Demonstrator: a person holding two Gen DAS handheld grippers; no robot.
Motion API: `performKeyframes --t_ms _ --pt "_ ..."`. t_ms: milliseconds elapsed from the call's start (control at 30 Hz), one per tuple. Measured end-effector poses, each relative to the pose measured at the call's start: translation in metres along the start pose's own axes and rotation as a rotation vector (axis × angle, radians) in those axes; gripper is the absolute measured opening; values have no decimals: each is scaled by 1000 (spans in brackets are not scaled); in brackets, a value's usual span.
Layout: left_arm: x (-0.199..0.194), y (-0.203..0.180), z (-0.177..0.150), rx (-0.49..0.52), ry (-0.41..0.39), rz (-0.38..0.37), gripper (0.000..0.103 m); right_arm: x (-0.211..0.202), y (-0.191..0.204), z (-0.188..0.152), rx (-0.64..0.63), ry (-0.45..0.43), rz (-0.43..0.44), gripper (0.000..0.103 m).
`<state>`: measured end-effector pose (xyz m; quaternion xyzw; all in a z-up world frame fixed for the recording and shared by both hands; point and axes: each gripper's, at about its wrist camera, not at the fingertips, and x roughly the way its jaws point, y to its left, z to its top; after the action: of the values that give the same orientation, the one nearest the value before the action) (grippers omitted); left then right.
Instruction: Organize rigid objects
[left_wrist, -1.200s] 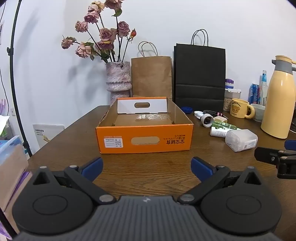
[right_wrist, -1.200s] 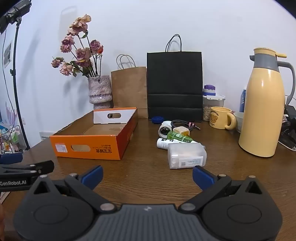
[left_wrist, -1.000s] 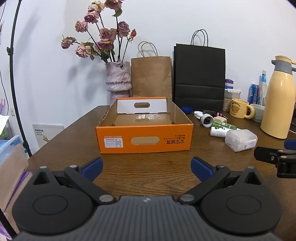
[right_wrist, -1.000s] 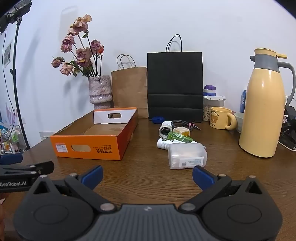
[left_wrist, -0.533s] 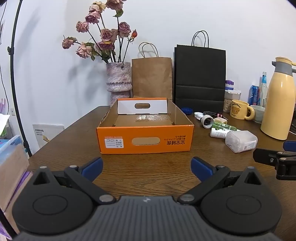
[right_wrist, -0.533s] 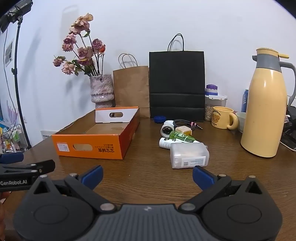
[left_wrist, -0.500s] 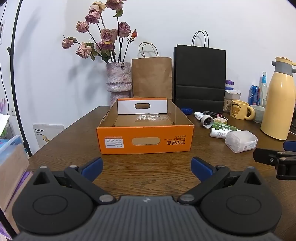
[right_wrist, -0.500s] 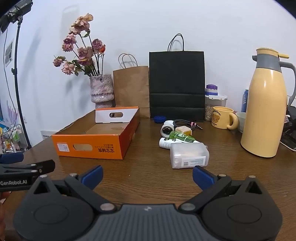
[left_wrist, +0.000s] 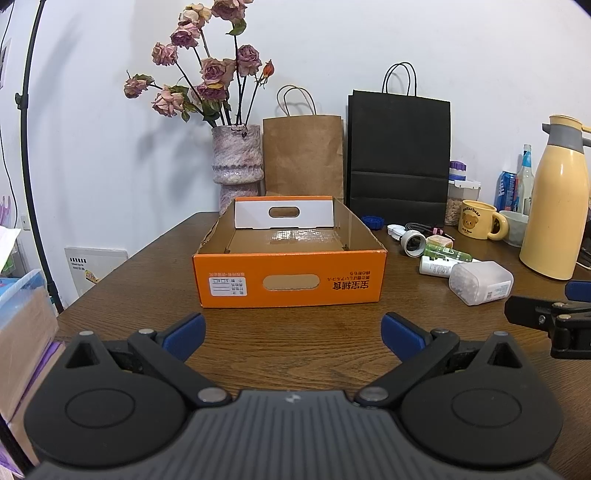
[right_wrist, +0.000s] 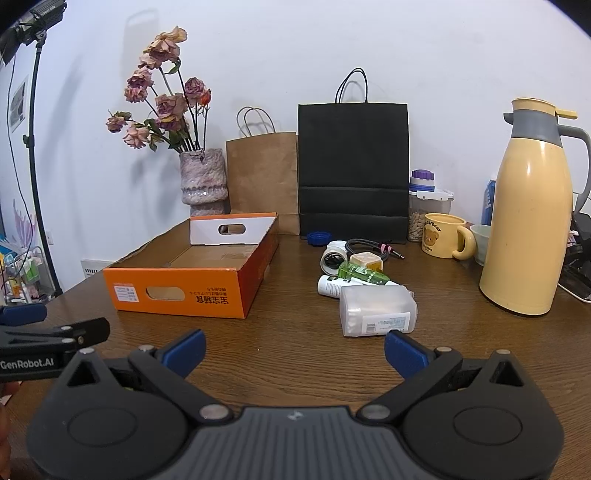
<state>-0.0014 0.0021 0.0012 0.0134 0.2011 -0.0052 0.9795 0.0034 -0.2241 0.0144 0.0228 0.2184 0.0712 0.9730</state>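
Orange box (left_wrist: 290, 277) sits empty before us; our left gripper (left_wrist: 291, 338) and right gripper (right_wrist: 293, 350) both spread wide, holding nothing.

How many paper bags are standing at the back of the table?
2: a brown paper bag behind the orange box, and a black paper bag immediately to its right. None appear hidden.
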Motion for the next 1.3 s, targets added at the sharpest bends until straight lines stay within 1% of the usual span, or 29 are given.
performKeyframes --t_ms 1300 --pt "-5 0 8 -3 -9 1 103 -2 1 1 -6 -4 -2 103"
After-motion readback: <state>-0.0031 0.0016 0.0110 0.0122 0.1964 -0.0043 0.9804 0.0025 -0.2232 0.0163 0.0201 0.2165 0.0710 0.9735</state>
